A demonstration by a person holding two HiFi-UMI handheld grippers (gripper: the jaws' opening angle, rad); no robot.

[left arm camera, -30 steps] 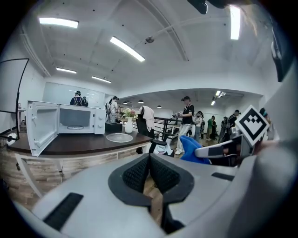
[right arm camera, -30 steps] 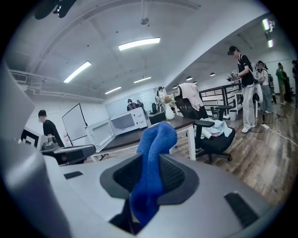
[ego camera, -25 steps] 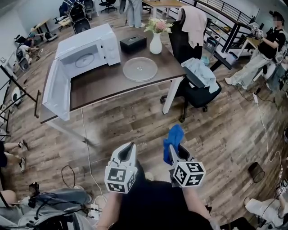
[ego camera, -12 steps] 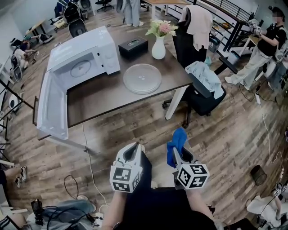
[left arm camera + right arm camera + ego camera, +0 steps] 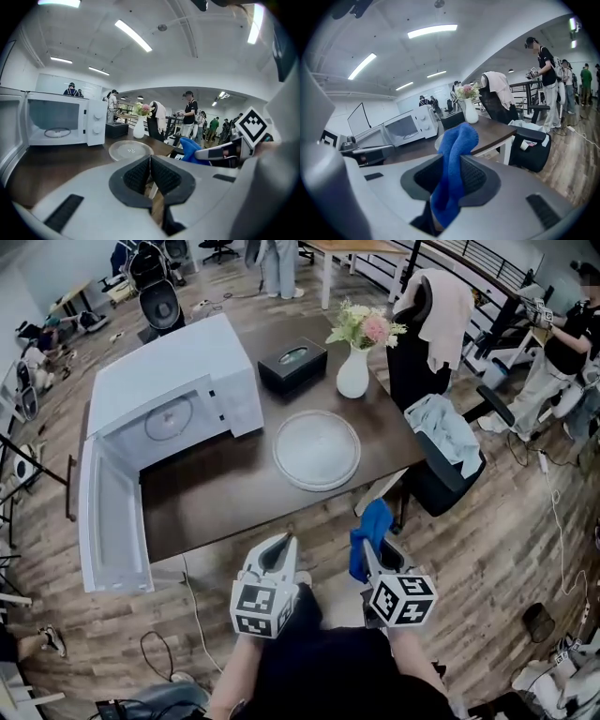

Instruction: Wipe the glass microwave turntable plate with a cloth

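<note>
Floor (image 5: pixel 487 549) separates table (image 5: pixel 216 493) edge from right fingers (image 5: pixel 476 180) clamping cloth (image 5: pixel 454 150) and left fingers (image 5: pixel 136 176) pressed together.

Glass turntable plate (image 5: pixel 317 448): clear, round, flat on dark table, near front edge. Blue cloth (image 5: pixel 369 535): bunched, upright, pinched in right gripper (image 5: pixel 372 557).

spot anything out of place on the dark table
The round clear glass turntable plate lies out on the dark wooden table, beside the white microwave rather than inside it, and the microwave's door hangs wide open.
</note>
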